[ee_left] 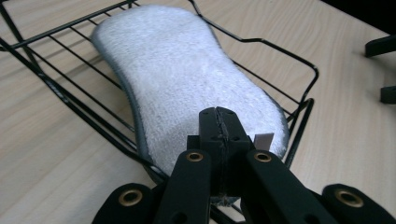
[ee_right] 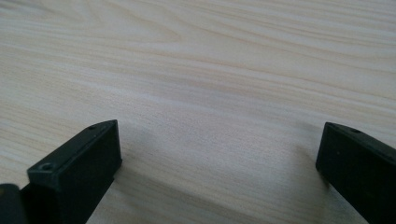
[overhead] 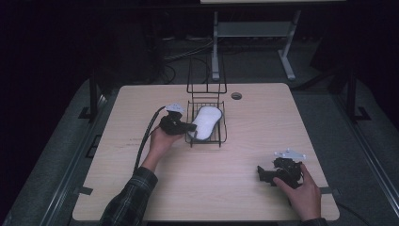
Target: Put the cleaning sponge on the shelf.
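Light wood table (overhead: 197, 188), dark room behind. Black wire basket (overhead: 207, 123) sits mid-table, its tall wire back rising at the far side. White, peanut-shaped sponge pad (overhead: 206, 121) lies lengthwise inside the basket, fuzzy top face up, grey edge visible in the left gripper view (ee_left: 187, 84).

Left gripper (overhead: 188, 127) at the basket's near-left corner, held in the left hand (overhead: 160, 141); plaid sleeve (overhead: 129, 200) below. Jaws pressed together at the pad's near end, apparently pinching its edge — the contact itself is hidden under the jaw tips (ee_left: 219, 122).

Right gripper (overhead: 263, 174) well apart, near the table's front right, under the right hand (overhead: 301, 188). Its jaws spread wide over bare wood, nothing between them (ee_right: 219, 154)
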